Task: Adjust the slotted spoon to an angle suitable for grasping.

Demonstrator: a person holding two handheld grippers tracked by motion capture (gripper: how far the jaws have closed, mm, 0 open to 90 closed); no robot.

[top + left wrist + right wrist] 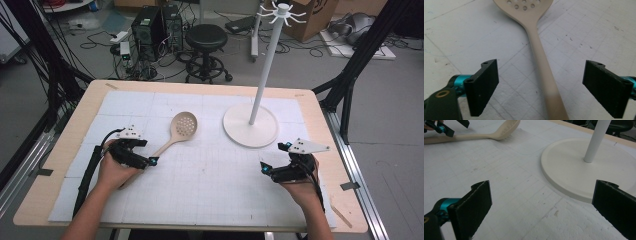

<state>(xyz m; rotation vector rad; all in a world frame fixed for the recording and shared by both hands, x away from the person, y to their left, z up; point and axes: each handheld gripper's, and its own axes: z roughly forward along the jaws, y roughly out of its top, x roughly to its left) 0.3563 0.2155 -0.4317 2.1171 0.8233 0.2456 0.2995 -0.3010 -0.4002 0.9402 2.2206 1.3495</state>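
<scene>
Left gripper (pixel 541 87) spread wide, straddling slotted spoon (pixel 541 62) handle, not touching.
Right gripper (pixel 541 212) spread too, low over table (pixel 65 140), near stand base (pixel 574 167).

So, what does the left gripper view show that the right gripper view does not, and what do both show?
The left gripper view alone shows the holes in the bowl of the beige slotted plastic spoon, and its handle running between the left tool's open jaws. The right gripper view alone shows the round white stand base with its white pole, and the right tool, open over bare mat. Both show the spoon and the white gridded mat.
</scene>
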